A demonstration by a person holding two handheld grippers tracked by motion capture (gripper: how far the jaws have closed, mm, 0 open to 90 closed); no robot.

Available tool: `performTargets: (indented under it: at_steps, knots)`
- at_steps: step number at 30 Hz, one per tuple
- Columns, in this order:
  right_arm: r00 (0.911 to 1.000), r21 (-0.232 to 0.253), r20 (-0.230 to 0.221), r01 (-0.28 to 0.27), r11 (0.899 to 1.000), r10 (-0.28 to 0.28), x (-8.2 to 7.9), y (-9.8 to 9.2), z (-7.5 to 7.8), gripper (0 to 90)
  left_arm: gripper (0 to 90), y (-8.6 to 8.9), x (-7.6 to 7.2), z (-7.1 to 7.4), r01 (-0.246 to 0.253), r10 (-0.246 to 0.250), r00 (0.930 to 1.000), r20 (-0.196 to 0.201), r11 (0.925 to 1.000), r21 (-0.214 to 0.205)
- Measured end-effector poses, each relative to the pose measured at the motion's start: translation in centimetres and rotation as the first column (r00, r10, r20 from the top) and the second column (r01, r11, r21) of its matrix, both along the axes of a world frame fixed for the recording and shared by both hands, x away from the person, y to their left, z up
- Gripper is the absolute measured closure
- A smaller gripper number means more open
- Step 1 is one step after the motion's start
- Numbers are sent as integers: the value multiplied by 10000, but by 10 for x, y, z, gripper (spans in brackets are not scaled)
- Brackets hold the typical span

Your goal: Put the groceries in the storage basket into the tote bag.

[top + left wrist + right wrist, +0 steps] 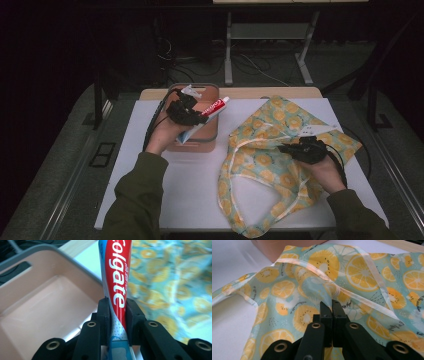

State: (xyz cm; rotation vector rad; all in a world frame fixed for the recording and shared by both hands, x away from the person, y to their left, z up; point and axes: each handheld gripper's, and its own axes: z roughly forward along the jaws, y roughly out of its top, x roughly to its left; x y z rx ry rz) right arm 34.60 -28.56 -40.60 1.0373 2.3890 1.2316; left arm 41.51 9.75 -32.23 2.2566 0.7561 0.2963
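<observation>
A red and white toothpaste tube [209, 112] [117, 282] is clamped in my left gripper [192, 117] [117, 312], held above the pink basin [212, 137] [37, 312], cap end pointing toward the bag. The basin looks empty in the left gripper view. A teal cloth bag with orange-slice print [265, 150] [352, 272] lies flat on the white table. My right gripper [290, 148] [332, 307] is shut on a fold of the bag's cloth near its opening edge, low over the table.
The white table [190, 185] stands on a grey carpeted floor. The bag's handles [232, 200] loop toward the front edge. A small white item [310, 131] lies on the bag behind my right gripper. A desk frame and cables stand beyond the table.
</observation>
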Motion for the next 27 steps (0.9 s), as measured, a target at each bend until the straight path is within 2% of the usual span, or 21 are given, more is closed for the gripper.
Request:
performTargets:
  at_steps: [6, 10, 14, 17, 22, 27]
  knots:
    - [9997, 213, 208, 88, 9997, -92, 1, -2, 7, 892, 757, -21, -29, -10, 886, -885, 9961, 64, 9959, -176]
    - [9994, 459, 320, 131, 9989, -146, 1, -5, 13, 892, 759, -38, -45, -16, 1408, -1406, 9900, 126, 9900, -85]
    - [9991, 635, 340, 222, 9977, -244, 4, -7, 15, 892, 761, -56, -56, -25, 1905, -1905, 9817, 36, 9815, -188]
    - [9989, 730, 398, 224, 9971, -253, 5, -6, 17, 892, 764, -69, -62, -31, 2186, -2187, 9758, -46, 9757, -166]
    - [9986, 784, 470, 224, 9967, -261, 5, -6, 18, 892, 769, -92, -67, -42, 2628, -2625, 9647, -229, 9648, 110]
    - [9983, 868, 514, 212, 9960, -258, 4, -8, 21, 892, 775, -113, -65, -54, 2777, -2764, 9603, -390, 9601, 329]
